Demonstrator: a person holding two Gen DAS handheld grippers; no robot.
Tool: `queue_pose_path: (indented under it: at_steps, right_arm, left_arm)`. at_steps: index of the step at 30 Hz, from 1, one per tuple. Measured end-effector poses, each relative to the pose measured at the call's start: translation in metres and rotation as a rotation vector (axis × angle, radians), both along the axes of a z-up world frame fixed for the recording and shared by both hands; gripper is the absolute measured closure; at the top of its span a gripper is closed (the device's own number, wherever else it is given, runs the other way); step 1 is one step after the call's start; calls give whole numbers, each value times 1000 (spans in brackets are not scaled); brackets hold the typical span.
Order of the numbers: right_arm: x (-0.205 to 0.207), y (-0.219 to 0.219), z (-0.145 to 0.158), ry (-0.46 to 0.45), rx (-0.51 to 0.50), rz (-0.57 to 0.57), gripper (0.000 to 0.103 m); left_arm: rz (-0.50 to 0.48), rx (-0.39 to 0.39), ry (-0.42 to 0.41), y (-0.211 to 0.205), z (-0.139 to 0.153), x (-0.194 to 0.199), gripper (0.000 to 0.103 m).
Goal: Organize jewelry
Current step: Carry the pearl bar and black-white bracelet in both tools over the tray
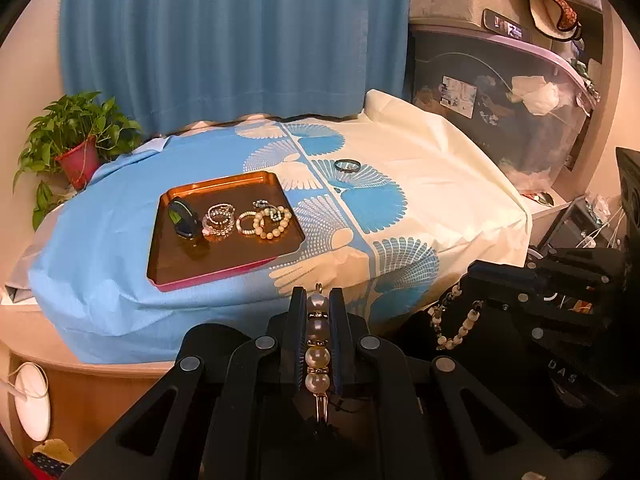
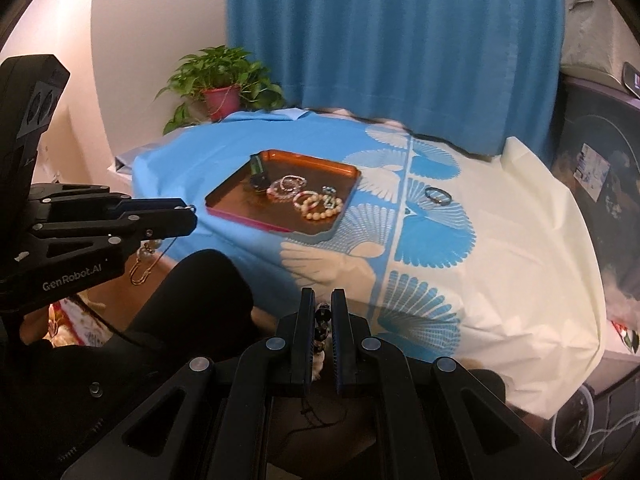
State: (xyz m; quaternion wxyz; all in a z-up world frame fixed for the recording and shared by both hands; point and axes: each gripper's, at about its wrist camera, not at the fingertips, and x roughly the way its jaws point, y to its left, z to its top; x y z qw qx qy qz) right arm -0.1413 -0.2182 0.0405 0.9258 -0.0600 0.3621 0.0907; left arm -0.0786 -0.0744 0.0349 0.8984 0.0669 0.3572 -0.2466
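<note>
My left gripper (image 1: 318, 298) is shut on a pearl bracelet (image 1: 317, 356) with gold links, held off the near edge of the table. My right gripper (image 2: 321, 300) is shut on a beaded bracelet (image 2: 322, 322) of dark and pale beads; in the left wrist view that beaded bracelet (image 1: 456, 326) hangs as a loop from the right gripper (image 1: 472, 292). The pearl bracelet's gold clasp (image 2: 142, 268) dangles under the left gripper (image 2: 188, 216). An orange tray (image 1: 240, 258) on the blue cloth holds several bracelets (image 1: 272, 220) and a dark wristband (image 1: 182, 220). A dark ring-like bangle (image 1: 347, 165) lies alone on the cloth.
A potted plant (image 1: 78, 148) stands at the table's far left corner before a blue curtain (image 1: 236, 40). Clear storage bins (image 1: 504, 108) are stacked to the right. A person's dark sleeve (image 2: 192, 300) is below the left gripper. The cream half of the cloth (image 2: 520, 248) lies right of the tray.
</note>
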Motion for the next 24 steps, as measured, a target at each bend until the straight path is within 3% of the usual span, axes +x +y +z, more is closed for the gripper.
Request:
queue_pose_path:
  at_steps: [24]
  right_arm:
    - [25,24,-20,86,-11,28,95]
  left_arm:
    - [15,-14,72,8,-21,27,94]
